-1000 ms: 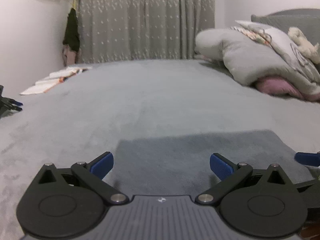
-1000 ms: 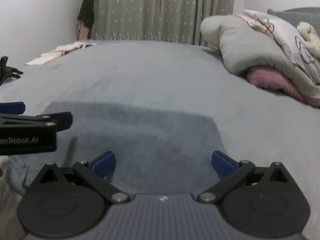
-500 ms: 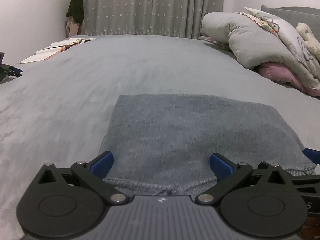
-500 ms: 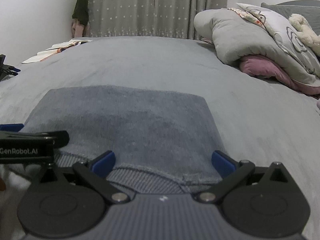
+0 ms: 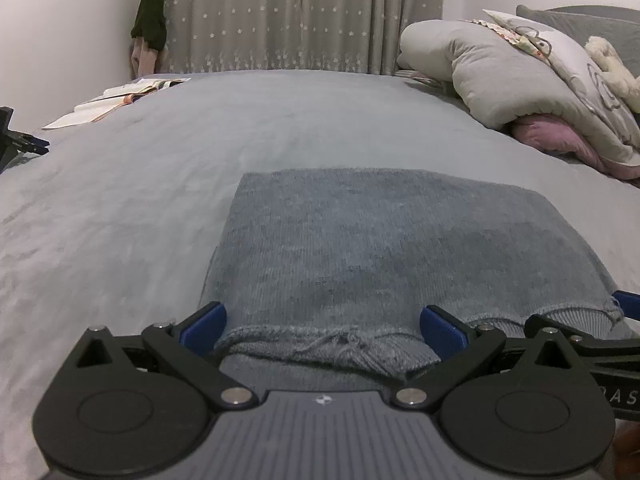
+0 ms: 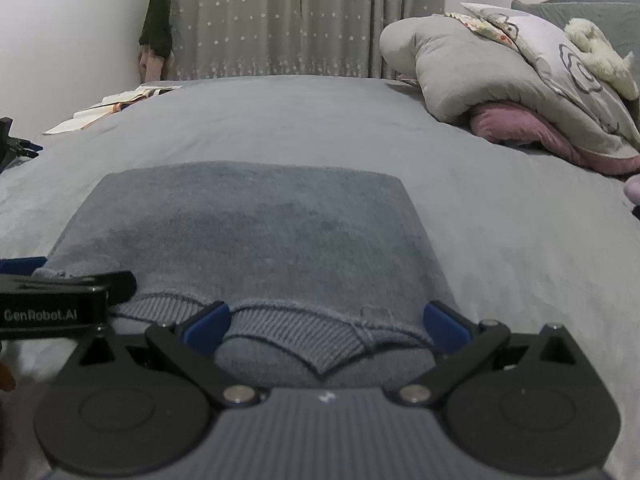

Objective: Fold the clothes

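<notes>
Sweater [image 5: 368,248], a grey-blue knit folded into a rectangle, lies flat on the grey bed [image 5: 120,208], its ribbed hem [image 6: 304,332] bunched at the near edge. The left claw [image 5: 322,326] sits over the sweater's near-left part with its 2 blue-tipped fingers [image 5: 204,322] spread wide; hem fabric lies between them, but nothing is pinched. The right claw [image 6: 326,320] sits over the sweater's near-right part, equally wide apart, with the ribbed hem lying loose between its fingers [image 6: 446,326]. In the right wrist view the left claw's body shows beside the sweater's near-left corner; in the left wrist view the right claw's arm shows by the near-right corner. Beyond the sweater to the far right, a heap of grey bedding [image 5: 516,80] rests on a pink pillow [image 6: 516,124]. Beyond the sweater to the far left, open books [image 5: 116,102] lie on the bed. A star-patterned curtain [image 6: 280,16] hangs behind.
</notes>
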{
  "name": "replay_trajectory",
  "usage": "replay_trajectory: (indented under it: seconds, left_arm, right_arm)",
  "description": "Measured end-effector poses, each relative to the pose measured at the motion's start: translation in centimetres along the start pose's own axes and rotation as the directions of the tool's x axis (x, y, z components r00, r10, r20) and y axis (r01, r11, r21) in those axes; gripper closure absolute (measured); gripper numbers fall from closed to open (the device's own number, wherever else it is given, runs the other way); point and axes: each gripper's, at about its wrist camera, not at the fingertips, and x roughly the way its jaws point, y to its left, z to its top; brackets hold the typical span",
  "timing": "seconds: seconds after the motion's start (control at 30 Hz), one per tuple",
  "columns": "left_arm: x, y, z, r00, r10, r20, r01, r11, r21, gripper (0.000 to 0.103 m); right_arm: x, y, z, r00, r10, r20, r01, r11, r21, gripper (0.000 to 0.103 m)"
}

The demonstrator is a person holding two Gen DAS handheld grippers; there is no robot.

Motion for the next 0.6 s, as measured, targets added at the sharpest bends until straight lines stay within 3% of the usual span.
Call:
replay_trajectory:
  seconds: [0.3,0.6]
  left_arm:
    - [-0.8,0.3,-0.7,1.000,-0.027,-0.011,0.027,1.000,0.014,0.000]
    - [-1.8,1.2,-1.3,0.993,-0.092,-0.068,0.094,0.995,0.022,0.000]
  right_arm:
    - [-0.7,-0.1,-0.6,1.000,0.005,-0.009,-0.005,1.000,0.001,0.000]
    - [-1.4,-1.3,-1.3,0.996,0.072,-0.056,-0.070,0.997,0.045,0.000]
